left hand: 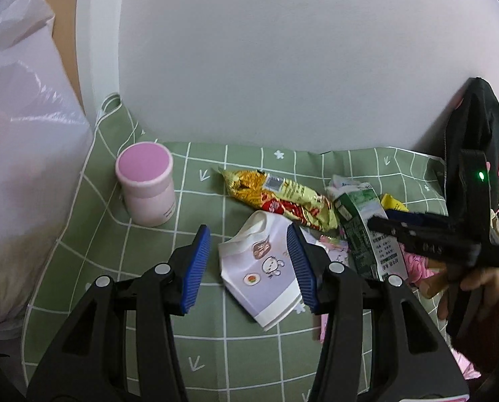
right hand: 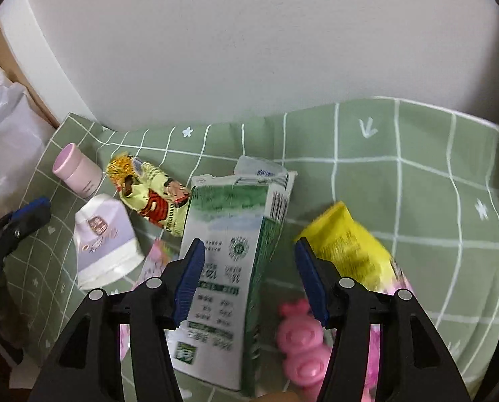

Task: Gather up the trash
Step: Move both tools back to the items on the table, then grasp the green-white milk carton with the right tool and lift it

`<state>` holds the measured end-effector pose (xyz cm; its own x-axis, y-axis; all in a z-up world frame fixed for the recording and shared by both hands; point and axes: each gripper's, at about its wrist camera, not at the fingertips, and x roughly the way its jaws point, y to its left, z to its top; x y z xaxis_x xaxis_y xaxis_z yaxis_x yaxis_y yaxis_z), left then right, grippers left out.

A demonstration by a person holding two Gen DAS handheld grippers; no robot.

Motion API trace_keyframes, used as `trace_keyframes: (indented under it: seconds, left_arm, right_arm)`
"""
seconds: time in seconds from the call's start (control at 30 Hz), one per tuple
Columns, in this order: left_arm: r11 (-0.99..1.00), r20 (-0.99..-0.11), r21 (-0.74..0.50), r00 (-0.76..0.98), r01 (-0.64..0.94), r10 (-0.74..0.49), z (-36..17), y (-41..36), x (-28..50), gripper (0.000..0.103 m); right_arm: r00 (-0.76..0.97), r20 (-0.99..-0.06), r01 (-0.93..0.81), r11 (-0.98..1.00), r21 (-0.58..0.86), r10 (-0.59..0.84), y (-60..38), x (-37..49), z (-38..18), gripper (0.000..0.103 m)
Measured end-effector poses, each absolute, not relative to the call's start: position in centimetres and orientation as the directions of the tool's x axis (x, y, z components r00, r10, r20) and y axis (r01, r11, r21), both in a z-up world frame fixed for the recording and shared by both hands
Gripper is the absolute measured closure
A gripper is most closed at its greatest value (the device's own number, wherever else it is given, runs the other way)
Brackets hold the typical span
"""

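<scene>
My left gripper (left hand: 249,268) hangs open over a white and lavender paper pouch (left hand: 262,268) that lies between its blue pads (left hand: 197,268); the left pad stands clear of it. My right gripper (right hand: 251,278) is open above a green and white milk carton (right hand: 229,234). The carton lies flat between the jaws, and the right pad is apart from it. A yellow noodle wrapper (left hand: 283,197) lies behind the pouch. A yellow packet (right hand: 350,248) and a pink pig-shaped thing (right hand: 299,341) lie right of the carton. In the left wrist view the right gripper (left hand: 393,224) is held by a hand (left hand: 480,281).
All of it rests on a green checked cloth (left hand: 148,301) against a white wall. A pink round container (left hand: 147,187) stands at the back left. A white plastic bag (left hand: 21,167) fills the left side. A black bag (left hand: 484,127) stands at the right.
</scene>
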<state>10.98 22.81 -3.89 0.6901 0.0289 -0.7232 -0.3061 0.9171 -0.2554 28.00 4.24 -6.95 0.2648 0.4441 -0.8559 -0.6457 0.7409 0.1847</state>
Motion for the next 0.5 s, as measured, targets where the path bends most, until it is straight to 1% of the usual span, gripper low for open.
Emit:
trace_keyframes:
  seconds: [0.2,0.23,0.27,0.3,0.4,0.5]
  left_arm:
    - [0.916,-0.726,-0.269,0.688,-0.299,0.012,-4.3,22.8,10.8,0.058]
    - [0.915,-0.726,-0.273,0.687,-0.299,0.008,-4.4,22.7,10.8,0.058]
    - [0.914,-0.727,-0.275,0.687,-0.297,0.005,-4.5,22.7,11.0,0.058]
    - [0.914,-0.726,-0.278,0.687,-0.294,0.000,-4.5,22.5,11.0,0.058]
    - [0.916,-0.723,-0.285,0.690,-0.281,-0.013,-4.5,22.2,11.1,0.058]
    - [0.920,-0.720,-0.295,0.693,-0.256,-0.038,-4.4,21.7,11.3,0.058]
  right_arm:
    - [0.241,-0.887,-0.671,0.728,0.140,0.393,5.4,29.4,-6.9,0.051]
    - [0.240,-0.890,-0.679,0.722,0.131,0.388,5.4,29.3,-6.8,0.061]
    - [0.244,-0.890,-0.686,0.717,0.122,0.384,5.4,29.1,-6.6,0.066]
    - [0.257,-0.891,-0.689,0.717,0.103,0.374,5.2,28.8,-6.3,0.074]
    - [0.287,-0.873,-0.684,0.722,0.102,0.394,3.6,28.3,-5.0,0.082]
    - [0.302,-0.859,-0.676,0.728,0.113,0.413,2.1,28.0,-4.0,0.082]
